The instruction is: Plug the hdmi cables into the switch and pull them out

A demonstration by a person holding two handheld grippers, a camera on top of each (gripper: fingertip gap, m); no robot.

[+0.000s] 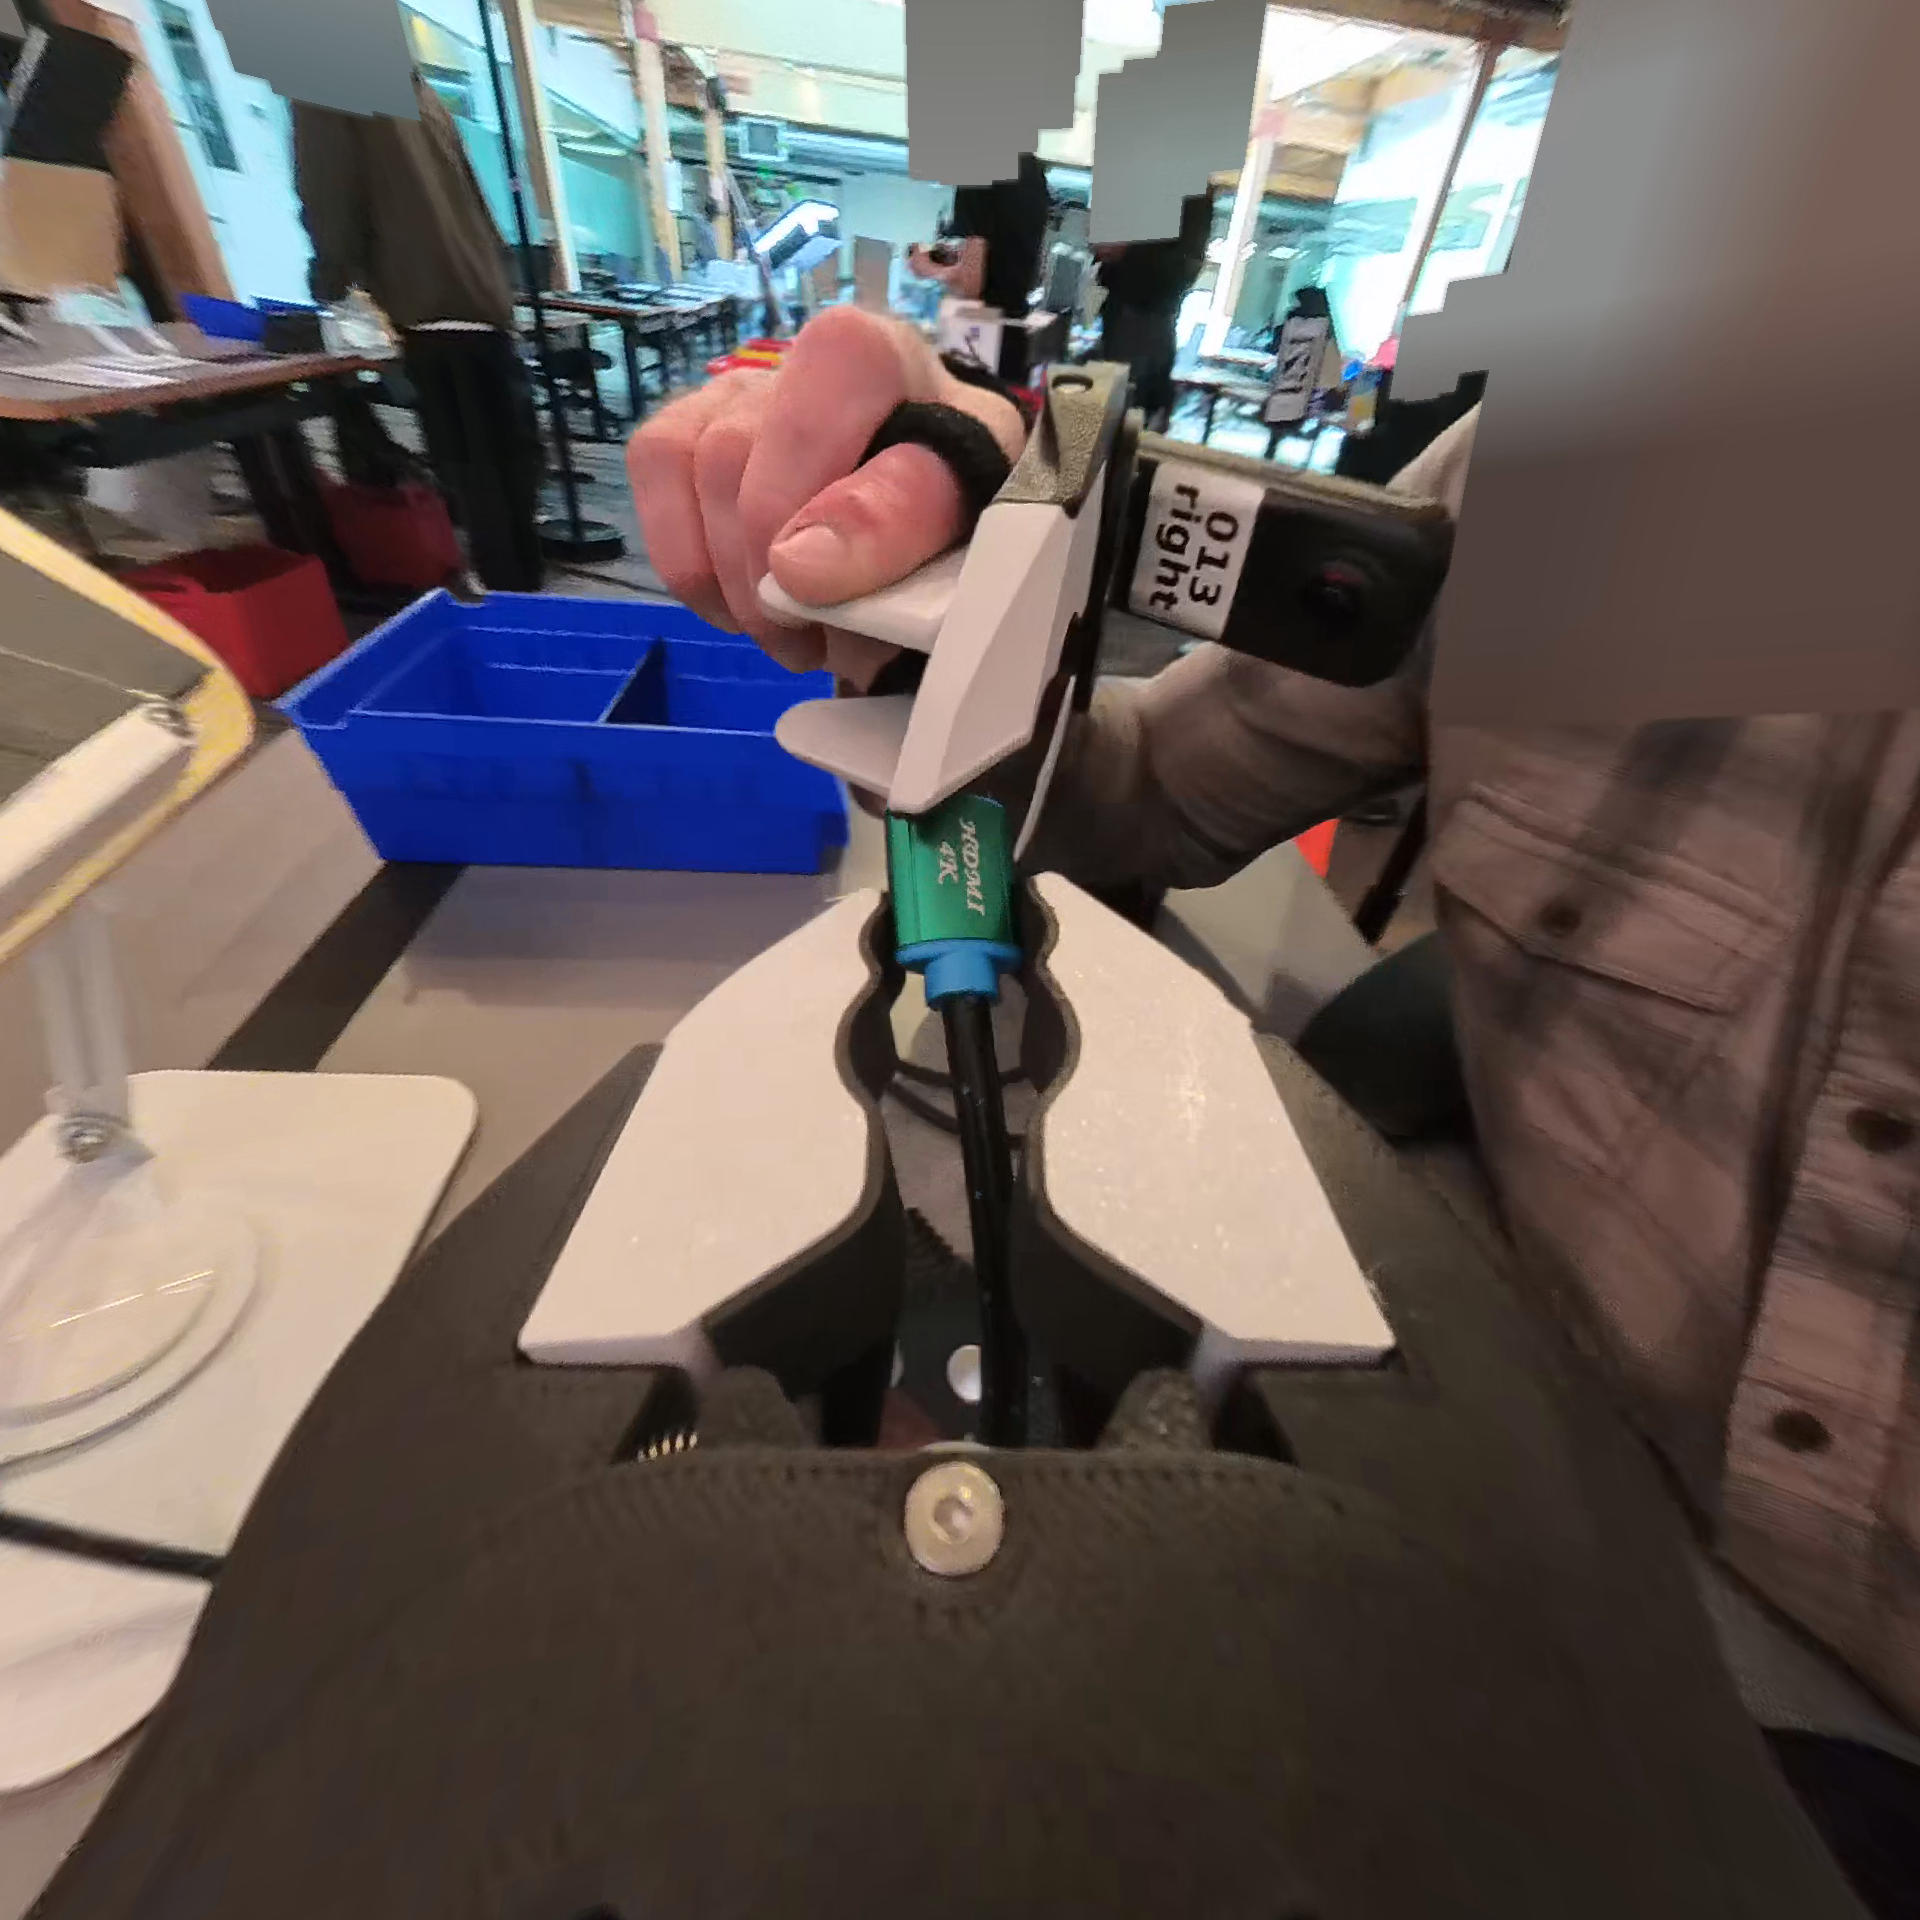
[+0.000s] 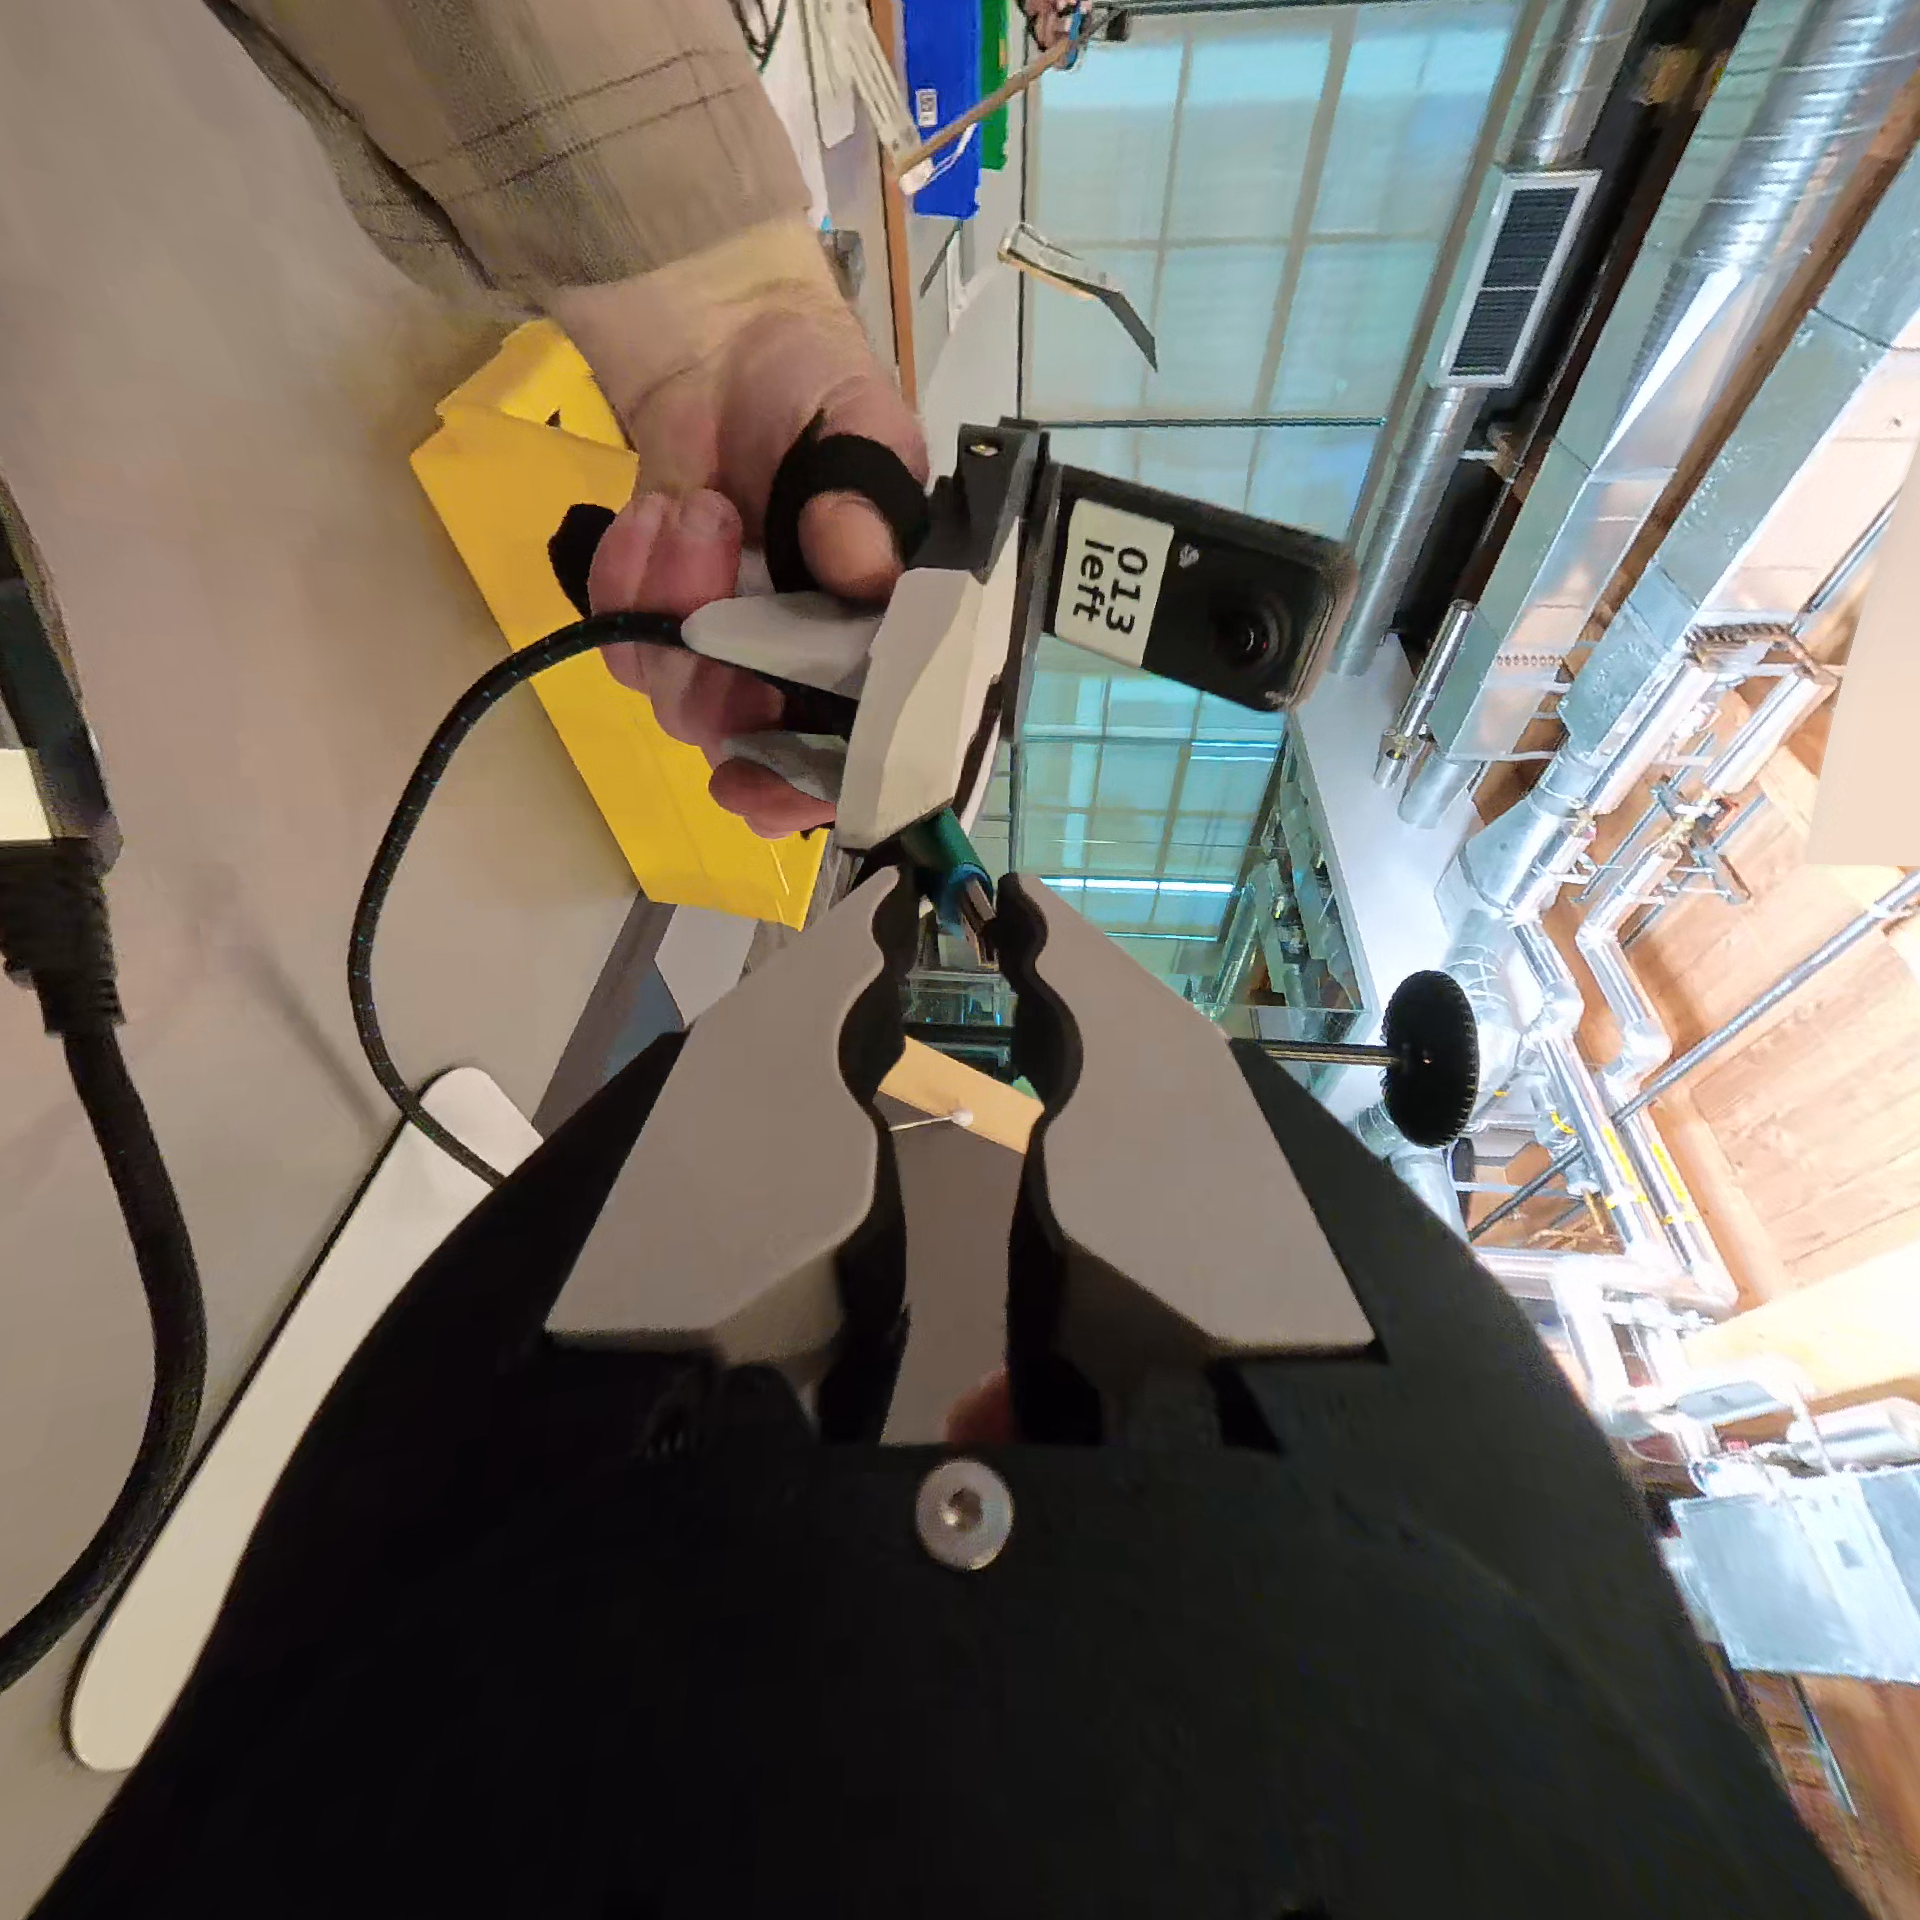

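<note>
Both grippers' fingers (image 1: 1049, 914) pinch the green HDMI plug (image 1: 948, 878)

Both feeds come to me bright and evenly lit, daylight pouring through the big windows (image 2: 1153, 312) at the back. In the left wrist view the far hall is washed pale and soft, out of focus, while the green plug (image 1: 951, 883) up close reads sharp. The lamp base (image 1: 239, 1226) at the left edge smears with blur, and the table (image 1: 582, 966) carries only a faint shadow beneath the blue bin (image 1: 561, 717). The right wrist view is rolled sideways; its ducts (image 2: 1621, 312) glare silver-white and bend toward the corners. My black gripper bodies sit dark, nearly without detail. Straight lines bow at every edge, the usual fisheye.
</note>
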